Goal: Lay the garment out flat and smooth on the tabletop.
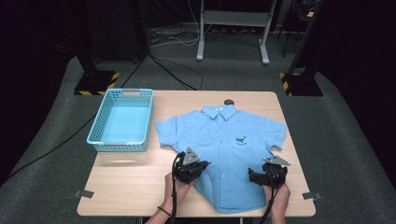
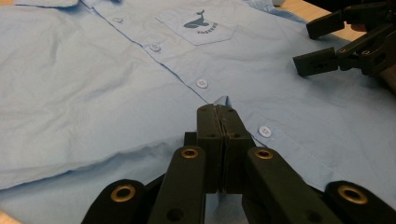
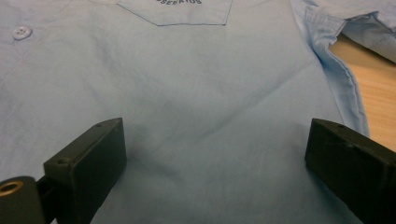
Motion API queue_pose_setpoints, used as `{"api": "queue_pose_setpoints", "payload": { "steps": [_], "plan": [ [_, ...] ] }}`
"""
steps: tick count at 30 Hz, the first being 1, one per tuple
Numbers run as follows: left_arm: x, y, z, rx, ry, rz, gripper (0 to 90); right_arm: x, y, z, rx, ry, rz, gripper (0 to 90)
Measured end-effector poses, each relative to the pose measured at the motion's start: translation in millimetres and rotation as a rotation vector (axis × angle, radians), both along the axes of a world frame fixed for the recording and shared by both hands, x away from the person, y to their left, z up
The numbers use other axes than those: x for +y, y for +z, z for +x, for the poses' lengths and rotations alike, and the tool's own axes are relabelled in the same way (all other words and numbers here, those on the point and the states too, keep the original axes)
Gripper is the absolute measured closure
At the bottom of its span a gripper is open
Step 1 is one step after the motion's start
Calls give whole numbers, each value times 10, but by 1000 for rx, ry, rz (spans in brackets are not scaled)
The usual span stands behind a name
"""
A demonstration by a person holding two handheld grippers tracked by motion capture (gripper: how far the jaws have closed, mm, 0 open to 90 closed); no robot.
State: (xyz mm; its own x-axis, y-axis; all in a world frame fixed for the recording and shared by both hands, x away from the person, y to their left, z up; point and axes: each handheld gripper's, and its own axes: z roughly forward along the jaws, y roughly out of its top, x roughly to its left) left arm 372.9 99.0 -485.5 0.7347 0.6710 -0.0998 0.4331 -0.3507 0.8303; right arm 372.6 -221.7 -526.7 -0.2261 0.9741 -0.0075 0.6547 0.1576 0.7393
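Wooden table (image 1: 135, 186), blue short-sleeved shirt (image 1: 224, 149) spread flat, front up; left gripper (image 2: 218, 122) clamped tight, seemingly pinching the button placket (a small fold); right gripper (image 3: 212, 154) gaping over the fabric; risk: pulling one-handed drags or bunches the shirt.

Both forearms are seen entering from the bottom edge. Left gripper (image 1: 198, 169) is held low, jaws pressed fully together. Right gripper (image 1: 254, 176) is held low, well apart from it, jaws spread wide.
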Motion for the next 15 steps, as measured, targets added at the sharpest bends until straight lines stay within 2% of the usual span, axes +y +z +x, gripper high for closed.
{"api": "queue_pose_setpoints", "payload": {
  "steps": [5,15],
  "plan": [
    [53,-11,-20,4,11,-8,882,4,-1,1,2,1,-4,45],
    [98,-17,-163,-15,-5,12,882,7,-2,5,7,-1,-6,47]
  ]
}}
